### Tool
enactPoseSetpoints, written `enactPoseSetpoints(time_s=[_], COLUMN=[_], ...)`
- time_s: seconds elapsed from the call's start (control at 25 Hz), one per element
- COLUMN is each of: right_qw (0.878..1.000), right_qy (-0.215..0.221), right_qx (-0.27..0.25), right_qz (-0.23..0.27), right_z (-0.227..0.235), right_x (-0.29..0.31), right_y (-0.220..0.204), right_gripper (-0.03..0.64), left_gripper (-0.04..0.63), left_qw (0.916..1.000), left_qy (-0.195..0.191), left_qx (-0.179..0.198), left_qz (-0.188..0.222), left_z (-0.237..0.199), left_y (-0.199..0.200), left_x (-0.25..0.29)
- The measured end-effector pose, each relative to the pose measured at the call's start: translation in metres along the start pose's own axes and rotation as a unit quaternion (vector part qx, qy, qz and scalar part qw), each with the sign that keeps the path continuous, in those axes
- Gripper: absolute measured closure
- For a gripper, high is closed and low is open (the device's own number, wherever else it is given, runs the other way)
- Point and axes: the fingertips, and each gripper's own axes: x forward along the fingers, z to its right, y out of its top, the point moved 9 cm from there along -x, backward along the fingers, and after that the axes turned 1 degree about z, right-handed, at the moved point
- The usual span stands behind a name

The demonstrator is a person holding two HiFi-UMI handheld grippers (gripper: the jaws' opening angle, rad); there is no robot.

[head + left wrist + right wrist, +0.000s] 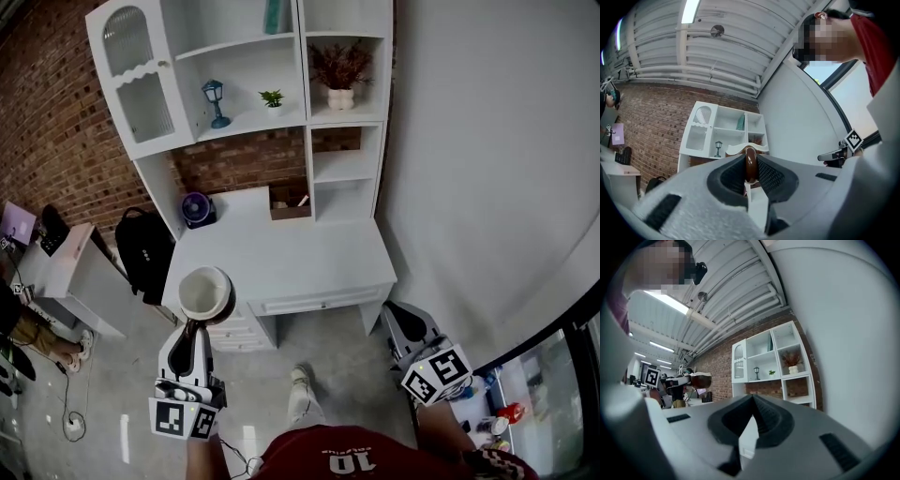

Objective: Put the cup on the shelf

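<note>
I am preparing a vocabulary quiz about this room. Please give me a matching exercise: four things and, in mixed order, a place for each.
1 cup
2 lantern
3 fan
4 backpack

a on the desk
b on the floor
c in the left gripper
d on the shelf

Pairs: 1-c, 2-d, 3-a, 4-b

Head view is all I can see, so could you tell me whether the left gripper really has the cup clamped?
Observer: Yes. In the left gripper view, the left gripper has its pads pressed on a brown part of the cup.
Operator: Thank you. Is the right gripper carrying anything?
Observer: No. The right gripper view shows the right gripper with its jaws together and nothing between them.
Operator: And what does the cup's outside look like?
Observer: In the right gripper view, it is brown below a pale rim.
</note>
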Motion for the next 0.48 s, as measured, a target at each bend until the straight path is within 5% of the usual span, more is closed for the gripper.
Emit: enactPoseSetpoints(time_s=[0.48], right_qw=[1.000], right_qy=[-0.005], right_qx=[-0.015], right_qz=[-0.003], right_z=[0.056], right_x=[0.154], right_y=[0.015], right_gripper=[0.612], left_gripper=[0.543], left_qw=[0.9998], left_qy=[-0.017], left_qx=[-0.006], left_qz=[0.009], left_z=[-0.082], left_y=[-0.045], left_x=[0.137])
